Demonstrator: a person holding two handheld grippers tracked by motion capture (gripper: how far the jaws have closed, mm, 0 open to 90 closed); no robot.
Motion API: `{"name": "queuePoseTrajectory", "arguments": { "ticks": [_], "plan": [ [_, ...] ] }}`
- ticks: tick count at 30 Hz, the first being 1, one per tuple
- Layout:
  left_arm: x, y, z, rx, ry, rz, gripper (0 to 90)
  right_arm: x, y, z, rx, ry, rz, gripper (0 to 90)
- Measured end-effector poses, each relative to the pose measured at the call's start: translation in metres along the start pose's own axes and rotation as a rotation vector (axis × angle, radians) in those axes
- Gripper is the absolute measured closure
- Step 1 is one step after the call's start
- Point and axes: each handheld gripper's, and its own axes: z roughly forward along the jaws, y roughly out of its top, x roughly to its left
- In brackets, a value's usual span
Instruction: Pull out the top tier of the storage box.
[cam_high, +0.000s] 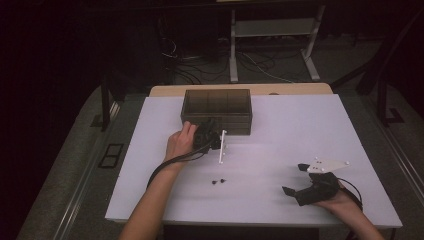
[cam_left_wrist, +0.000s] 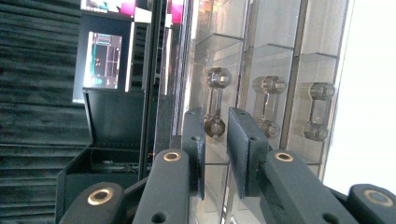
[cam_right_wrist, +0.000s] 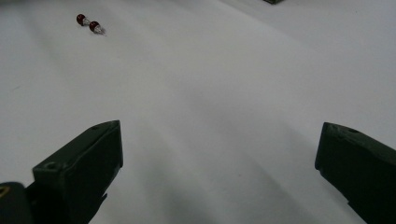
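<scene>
Nearest the person's edge of the white worktop (cam_high: 280, 125), the right tool (cam_high: 296, 179) rests in the right hand (cam_high: 345, 202), well to the right of the drawer box and closer to the person than it; its jaws stand wide apart with nothing between them, only bare worktop showing in the right gripper view. A little farther in, two small red beads (cam_high: 218, 180) lie side by side on the worktop, in front of the drawer box and well apart from it; in the right gripper view the beads (cam_right_wrist: 88, 23) sit off beyond the left jaw. Farther still, the left hand (cam_high: 180, 142) holds the left tool (cam_high: 212, 131) right up against the front of the drawer box (cam_high: 217, 110), a smoky see-through box with three drawers across, standing near the far edge of the worktop. In the left gripper view the left tool (cam_left_wrist: 215, 135) has its jaws drawn close together, a narrow gap left between them, and a clear drawer knob (cam_left_wrist: 215, 102) stands in that gap just beyond the tips; the pads do not press on it. Two more knobs (cam_left_wrist: 268, 105) sit in a row beside it on the box front.
</scene>
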Motion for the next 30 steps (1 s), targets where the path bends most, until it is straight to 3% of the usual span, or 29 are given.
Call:
{"name": "queuePoseTrajectory", "arguments": {
  "ticks": [17,24,25,26,30],
  "plan": [
    [-0.004,0.002,-0.001,0.016,0.036,0.017,80.0,0.0,0.0,0.0,0.001,-0.002,0.002,0.4],
    [-0.005,0.002,-0.005,0.009,0.032,0.011,80.6,0.0,0.0,0.0,0.0,-0.002,0.001,0.4],
    [-0.004,0.002,-0.009,-0.008,0.047,0.013,82.4,0.0,0.0,0.0,-0.001,-0.002,0.001,0.4],
    [-0.003,0.002,-0.011,-0.006,0.033,-0.001,89.7,0.0,0.0,0.0,0.0,-0.002,0.001,0.4],
    [-0.007,0.0,-0.008,0.01,0.031,0.021,89.5,0.0,0.0,0.0,-0.002,-0.002,0.001,0.4]
  ]
}}
